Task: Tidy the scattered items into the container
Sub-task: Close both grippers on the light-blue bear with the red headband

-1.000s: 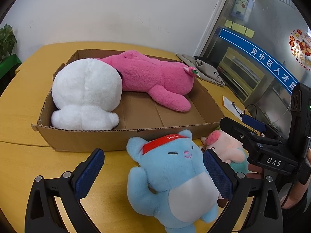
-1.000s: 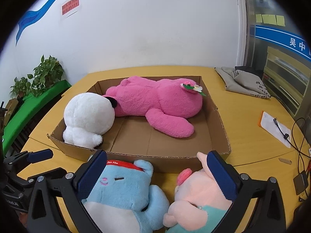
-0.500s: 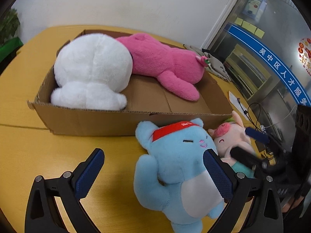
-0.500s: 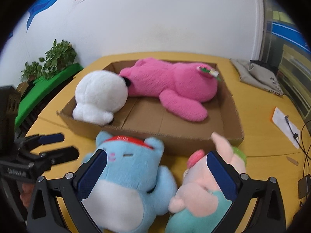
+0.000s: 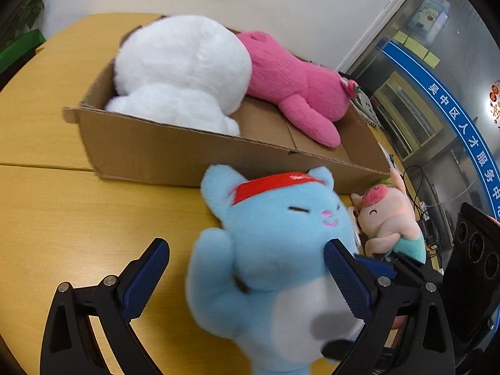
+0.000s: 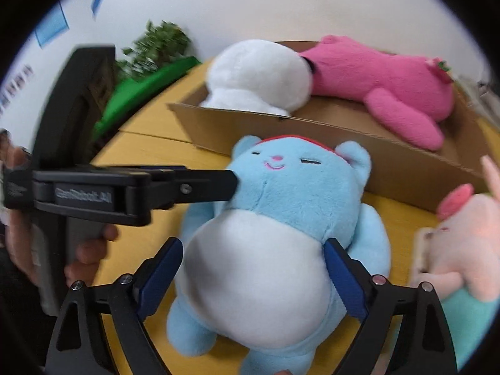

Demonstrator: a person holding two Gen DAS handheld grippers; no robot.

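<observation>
Both hand-held grippers now close in on the blue bear (image 6: 275, 225). The right hand-held gripper (image 6: 253, 278), a second ago astride both the bear and the pink pig (image 6: 459, 247), now straddles the bear's belly alone; the left hand-held gripper (image 5: 247, 278) now touches its cheek.

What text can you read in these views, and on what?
"吴中区人才服务中": blue band on the glass wall, cut off at the frame edge.
"GenRobot.AI", blurred, likely: label on the left gripper.
Red headband on the blue plush: lettering too small to read.
Round sticker: cut off, unreadable.
</observation>
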